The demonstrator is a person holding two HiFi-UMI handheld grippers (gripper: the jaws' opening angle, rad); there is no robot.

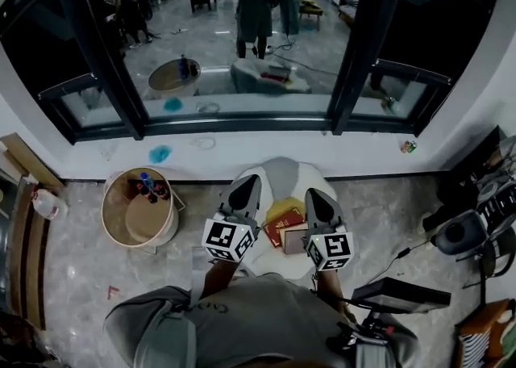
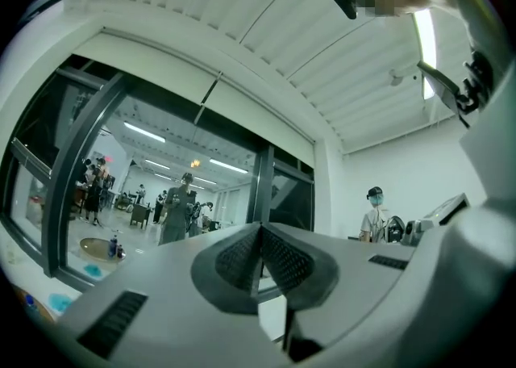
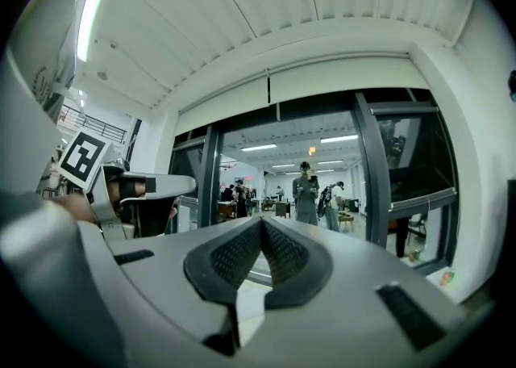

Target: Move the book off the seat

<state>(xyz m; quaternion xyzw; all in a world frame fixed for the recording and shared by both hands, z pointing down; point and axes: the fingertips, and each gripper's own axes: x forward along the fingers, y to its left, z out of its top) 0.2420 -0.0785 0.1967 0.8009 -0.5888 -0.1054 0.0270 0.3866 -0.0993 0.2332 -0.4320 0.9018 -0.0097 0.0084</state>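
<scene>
Head view: the left gripper (image 1: 246, 189) and right gripper (image 1: 316, 198) hover side by side above the white seat (image 1: 278, 171). The red book (image 1: 283, 227) lies on the seat between them.

Left gripper view: jaws pressed together, empty, facing the window (image 2: 153, 189).

Right gripper view: jaws together too, holding nothing.

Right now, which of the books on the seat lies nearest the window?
The yellow book, at the far end of the group; the red book and the brown book lie closer to the person.

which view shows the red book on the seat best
The head view: the red book lies on the white seat. Both gripper views look out at the window and show none of it.
</scene>
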